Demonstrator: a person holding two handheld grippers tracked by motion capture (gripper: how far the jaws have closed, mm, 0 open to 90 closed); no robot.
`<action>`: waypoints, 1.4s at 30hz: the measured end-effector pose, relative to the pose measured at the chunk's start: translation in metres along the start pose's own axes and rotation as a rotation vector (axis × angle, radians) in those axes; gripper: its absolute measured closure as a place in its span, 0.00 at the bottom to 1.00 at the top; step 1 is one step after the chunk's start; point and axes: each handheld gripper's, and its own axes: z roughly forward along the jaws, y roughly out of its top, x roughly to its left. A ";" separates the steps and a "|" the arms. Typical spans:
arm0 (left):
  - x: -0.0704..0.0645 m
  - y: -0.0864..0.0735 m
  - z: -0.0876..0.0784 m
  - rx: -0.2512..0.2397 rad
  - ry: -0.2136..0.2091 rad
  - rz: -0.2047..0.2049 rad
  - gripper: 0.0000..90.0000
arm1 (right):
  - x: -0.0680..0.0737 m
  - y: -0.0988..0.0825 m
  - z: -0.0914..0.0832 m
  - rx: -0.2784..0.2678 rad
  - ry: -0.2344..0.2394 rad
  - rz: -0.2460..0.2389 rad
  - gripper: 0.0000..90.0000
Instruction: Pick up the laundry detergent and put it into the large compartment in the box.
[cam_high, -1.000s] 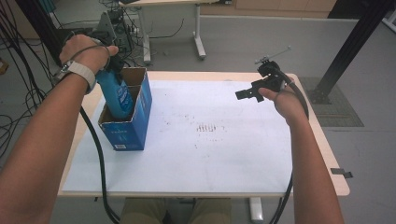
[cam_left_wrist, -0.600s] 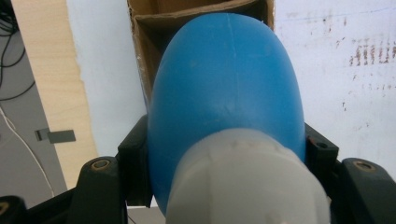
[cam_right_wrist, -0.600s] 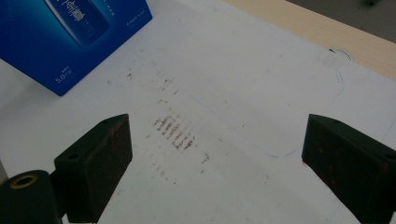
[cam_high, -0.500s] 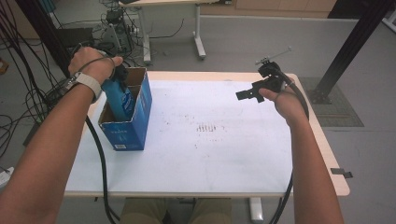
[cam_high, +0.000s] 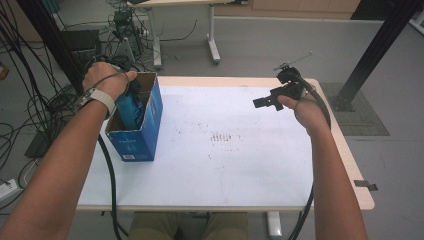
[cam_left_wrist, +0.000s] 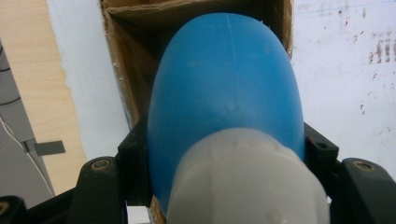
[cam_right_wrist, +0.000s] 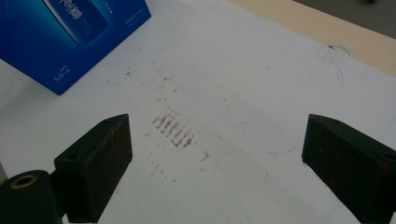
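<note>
Blue bottle (cam_left_wrist: 224, 88), clamped in left gripper (cam_high: 131, 95), sits deeper in box (cam_high: 135, 142)

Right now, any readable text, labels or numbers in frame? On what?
"5.0" plus small blurred characters: lower corner of the blue cardboard box's printed side, right gripper view.
White characters on the bottle pictured on that side: too blurred to read.
White mark low on the box's side, high view: too small.
Blue plastic bottle: no text visible.

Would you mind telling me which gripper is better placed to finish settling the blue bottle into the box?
Left. The left gripper is shut on the blue bottle, right over the open box. The right gripper hangs open above the bare mat, far from the box.
</note>
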 end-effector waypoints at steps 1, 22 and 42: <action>0.000 0.001 0.002 0.005 0.001 0.000 0.41 | 0.000 0.000 0.000 -0.001 0.000 0.000 0.09; 0.001 0.000 0.032 -0.013 0.019 0.011 0.41 | 0.000 0.001 0.005 0.009 0.002 0.001 0.09; 0.005 0.001 0.050 -0.005 0.013 0.018 0.41 | 0.001 -0.001 0.002 0.009 -0.003 0.009 0.09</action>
